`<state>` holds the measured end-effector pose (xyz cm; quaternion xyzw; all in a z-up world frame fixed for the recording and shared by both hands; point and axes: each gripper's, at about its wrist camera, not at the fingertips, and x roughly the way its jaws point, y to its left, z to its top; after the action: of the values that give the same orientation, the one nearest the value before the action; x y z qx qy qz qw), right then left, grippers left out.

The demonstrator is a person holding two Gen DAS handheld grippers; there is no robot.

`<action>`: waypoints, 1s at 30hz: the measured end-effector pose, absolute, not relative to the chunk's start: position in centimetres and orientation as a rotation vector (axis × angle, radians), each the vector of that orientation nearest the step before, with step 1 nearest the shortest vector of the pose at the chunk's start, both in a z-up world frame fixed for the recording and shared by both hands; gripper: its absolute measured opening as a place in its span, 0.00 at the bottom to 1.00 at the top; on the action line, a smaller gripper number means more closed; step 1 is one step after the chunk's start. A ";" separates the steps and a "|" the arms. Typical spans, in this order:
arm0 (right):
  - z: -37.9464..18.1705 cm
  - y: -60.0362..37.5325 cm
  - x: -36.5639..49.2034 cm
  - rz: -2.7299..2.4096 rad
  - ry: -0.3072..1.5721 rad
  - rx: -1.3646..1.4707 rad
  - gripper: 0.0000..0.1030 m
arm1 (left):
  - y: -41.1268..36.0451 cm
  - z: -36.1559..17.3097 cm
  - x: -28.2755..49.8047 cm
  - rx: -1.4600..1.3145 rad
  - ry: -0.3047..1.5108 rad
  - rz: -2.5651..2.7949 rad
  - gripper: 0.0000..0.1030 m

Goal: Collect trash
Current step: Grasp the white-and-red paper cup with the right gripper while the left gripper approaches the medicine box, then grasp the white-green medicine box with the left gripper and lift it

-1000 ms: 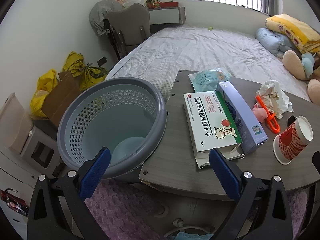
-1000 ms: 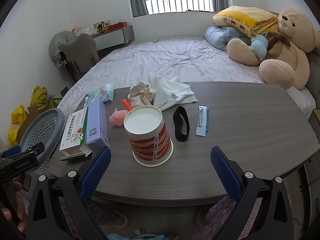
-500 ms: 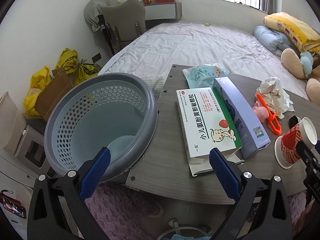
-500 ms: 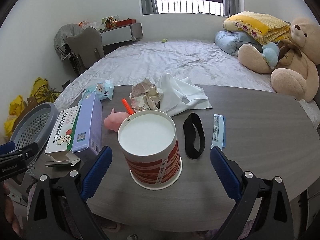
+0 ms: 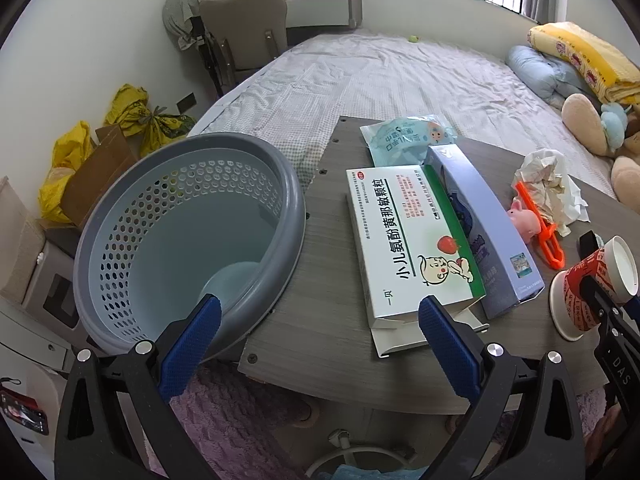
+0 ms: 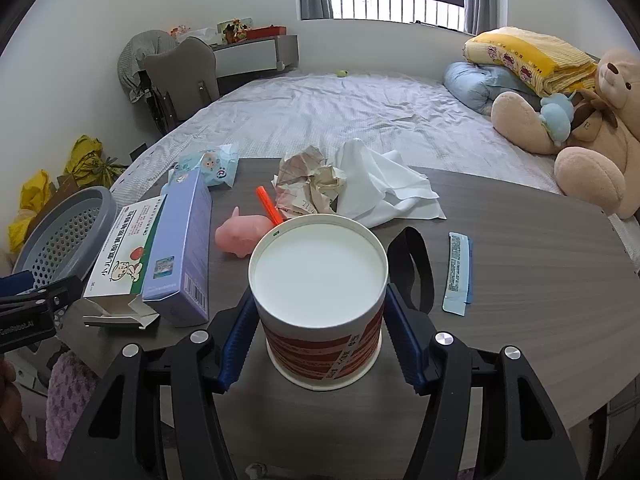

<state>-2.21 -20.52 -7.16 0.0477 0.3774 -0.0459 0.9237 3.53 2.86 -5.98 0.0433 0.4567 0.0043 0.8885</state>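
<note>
The right gripper [image 6: 320,340] has just closed its fingers on the upside-down paper cup [image 6: 320,304]. The left gripper [image 5: 316,336] gapes beside the basket [image 5: 188,240], seemingly empty.

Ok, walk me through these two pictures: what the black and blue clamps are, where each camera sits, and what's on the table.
No robot here: a person carries a handheld two-finger tool in each hand, with a fisheye camera on each looking along its blue fingers.

The left tool stands open and empty in its own view, over the table edge beside a grey basket, which stands off the table's end.

The right tool has just been closing; its fingers now sit against both sides of an upside-down red and white paper cup standing on the table.

Also lying there: a white medicine box, a purple box, a pink toy pig, crumpled paper, a white cloth, a black band and a blue sachet.
</note>
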 end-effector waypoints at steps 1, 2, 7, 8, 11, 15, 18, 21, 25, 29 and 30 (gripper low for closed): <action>-7.0 -20.5 -2.3 -0.092 0.771 0.101 0.58 | 2.8 -5.9 3.6 0.091 0.948 0.008 0.94; -6.8 -20.6 -2.4 -0.090 0.767 0.103 0.58 | 2.8 -5.8 3.7 0.091 0.946 0.005 0.94; -5.4 -21.1 -3.3 -0.096 0.744 0.112 0.58 | 2.3 -5.5 4.4 0.061 0.955 -0.025 0.94; -5.1 -21.3 -3.5 -0.097 0.739 0.112 0.58 | 2.1 -5.5 4.6 0.055 0.959 -0.029 0.94; -4.6 -21.5 -4.1 -0.097 0.727 0.114 0.58 | 1.5 -5.7 5.3 0.036 0.976 -0.056 0.94; -4.4 -21.8 -4.6 -0.094 0.713 0.117 0.58 | -0.2 -6.2 5.8 0.069 0.986 -0.073 0.94; -4.6 -22.1 -4.7 -0.090 0.716 0.131 0.58 | -1.3 -6.8 6.3 0.077 1.009 -0.089 0.94; -4.8 -22.5 -4.8 -0.091 0.717 0.138 0.58 | -1.6 -7.4 6.8 0.064 1.033 -0.101 0.94; -5.0 -22.9 -5.0 -0.091 0.715 0.153 0.58 | -2.1 -8.2 7.3 0.064 1.052 -0.095 0.94; -5.1 -23.3 -4.9 -0.089 0.713 0.166 0.58 | -2.2 -8.7 7.7 0.058 1.065 -0.087 0.94; -5.1 -23.4 -5.0 -0.088 0.713 0.169 0.58 | -2.3 -8.8 7.8 0.058 1.068 -0.083 0.94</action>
<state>-4.96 -23.39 -5.14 0.0824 0.3483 -0.0431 0.9328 7.83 -2.33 -8.84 0.0275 0.5088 -0.0393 0.8595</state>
